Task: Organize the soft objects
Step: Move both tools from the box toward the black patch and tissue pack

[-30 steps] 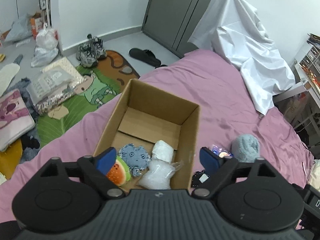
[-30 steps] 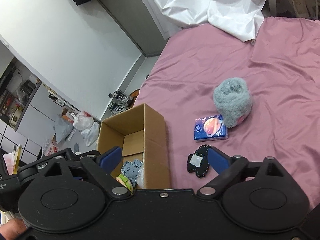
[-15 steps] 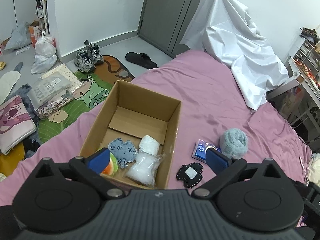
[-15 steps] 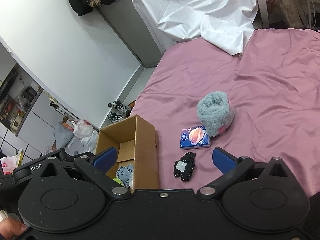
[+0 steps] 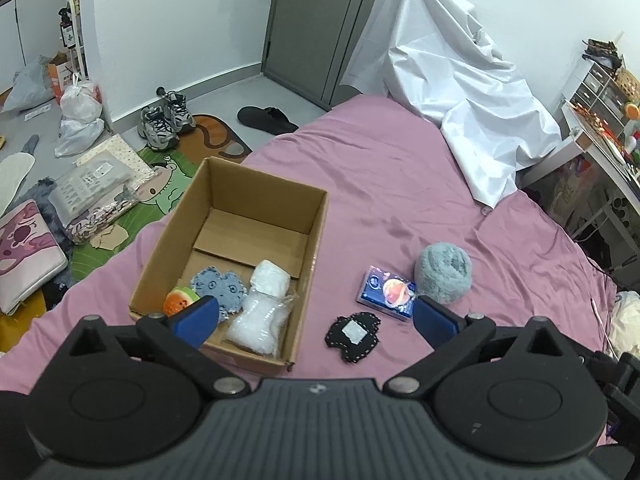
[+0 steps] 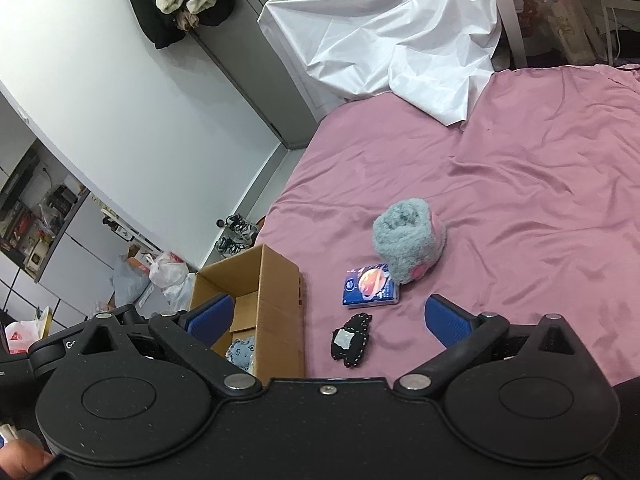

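Left wrist view: the left gripper [image 5: 316,322] hangs above a pink bedsheet [image 5: 400,184], its blue fingers [image 5: 196,318] spread wide with nothing between them. A cardboard box [image 5: 316,240] stands open on the sheet and holds 4 soft items: a watermelon-patterned toy [image 5: 180,299], a blue-grey felt piece [image 5: 218,286], a white wrapped bundle [image 5: 270,280] and a clear plastic bag [image 5: 260,320]. Beside the box, 3 items lie on the sheet: a black patch with a white label [image 5: 354,334], a blue packet [image 5: 386,292] and a grey fluffy roll [image 5: 443,266], the packet touching the roll.

Right wrist view: the right gripper [image 6: 328,320] is likewise wide open and empty. The black patch [image 6: 351,340], packet [image 6: 370,284] and roll [image 6: 408,242] lie just right of the box [image 6: 276,300]. White sheeting [image 6: 380,36] drapes furniture at the bed's far edge.
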The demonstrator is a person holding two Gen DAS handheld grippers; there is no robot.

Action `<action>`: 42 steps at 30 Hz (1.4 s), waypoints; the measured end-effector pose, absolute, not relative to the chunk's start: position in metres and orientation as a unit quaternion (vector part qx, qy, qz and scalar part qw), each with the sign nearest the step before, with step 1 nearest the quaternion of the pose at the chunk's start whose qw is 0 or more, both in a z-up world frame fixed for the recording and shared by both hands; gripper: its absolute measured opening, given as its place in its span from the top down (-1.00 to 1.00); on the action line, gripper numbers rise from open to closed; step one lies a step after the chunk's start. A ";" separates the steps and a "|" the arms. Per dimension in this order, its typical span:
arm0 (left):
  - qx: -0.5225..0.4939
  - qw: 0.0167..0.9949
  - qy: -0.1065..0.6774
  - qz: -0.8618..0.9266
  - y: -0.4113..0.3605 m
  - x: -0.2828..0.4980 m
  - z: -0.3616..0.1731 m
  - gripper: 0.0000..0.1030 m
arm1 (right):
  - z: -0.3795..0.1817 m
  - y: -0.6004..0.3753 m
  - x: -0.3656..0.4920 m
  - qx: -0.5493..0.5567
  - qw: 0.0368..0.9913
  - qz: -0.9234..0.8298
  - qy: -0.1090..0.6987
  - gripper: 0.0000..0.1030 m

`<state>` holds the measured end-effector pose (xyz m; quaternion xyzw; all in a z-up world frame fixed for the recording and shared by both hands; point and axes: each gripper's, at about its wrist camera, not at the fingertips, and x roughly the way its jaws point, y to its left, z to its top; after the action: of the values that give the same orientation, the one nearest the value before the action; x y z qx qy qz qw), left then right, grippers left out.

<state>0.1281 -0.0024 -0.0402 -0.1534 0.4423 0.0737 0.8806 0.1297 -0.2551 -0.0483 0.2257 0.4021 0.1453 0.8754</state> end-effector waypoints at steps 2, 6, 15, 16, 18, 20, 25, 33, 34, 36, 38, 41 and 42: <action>-0.151 0.881 0.443 0.072 -0.008 0.127 -0.041 -0.99 | -0.049 -0.259 0.129 0.225 0.876 0.145 0.402 -1.00; -0.142 0.878 0.450 0.077 -0.019 0.128 -0.045 -0.99 | -0.050 -0.266 0.129 0.223 0.877 0.143 0.400 -1.00; -0.135 0.875 0.458 0.074 -0.035 0.133 -0.055 -0.99 | -0.066 -0.288 0.139 0.230 0.873 0.141 0.406 -1.00; -0.136 0.875 0.459 0.073 -0.036 0.134 -0.057 -0.99 | -0.068 -0.288 0.140 0.229 0.873 0.142 0.406 -1.00; -0.140 0.874 0.459 0.075 -0.038 0.136 -0.060 -0.99 | -0.073 -0.289 0.143 0.228 0.873 0.141 0.408 -1.00; -0.143 0.872 0.461 0.079 -0.040 0.140 -0.064 -0.98 | -0.079 -0.291 0.146 0.232 0.870 0.144 0.411 -1.00; -0.147 0.870 0.464 0.078 -0.049 0.147 -0.073 -0.98 | -0.093 -0.298 0.152 0.261 0.857 0.151 0.419 -1.00; -0.154 0.863 0.474 0.085 -0.058 0.158 -0.095 -0.93 | -0.112 -0.303 0.169 0.302 0.833 0.154 0.436 -1.00; -0.154 0.863 0.474 0.085 -0.060 0.160 -0.097 -0.93 | -0.115 -0.304 0.172 0.306 0.831 0.151 0.439 -0.99; -0.147 0.863 0.477 0.084 -0.065 0.162 -0.104 -0.91 | -0.120 -0.305 0.176 0.318 0.823 0.148 0.447 -0.99; -0.144 0.859 0.484 0.085 -0.068 0.166 -0.111 -0.78 | -0.127 -0.308 0.180 0.336 0.811 0.152 0.454 -0.97; -0.154 0.851 0.494 0.088 -0.070 0.171 -0.123 -0.66 | -0.137 -0.309 0.186 0.353 0.796 0.154 0.466 -0.85; -0.155 0.850 0.496 0.088 -0.071 0.172 -0.126 -0.64 | -0.139 -0.309 0.188 0.355 0.793 0.154 0.470 -0.83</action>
<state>0.1721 -0.0707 -0.1264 -0.1551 0.4958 0.0882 0.8499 0.1880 -0.3086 -0.1394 0.3551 0.4700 0.1539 0.7933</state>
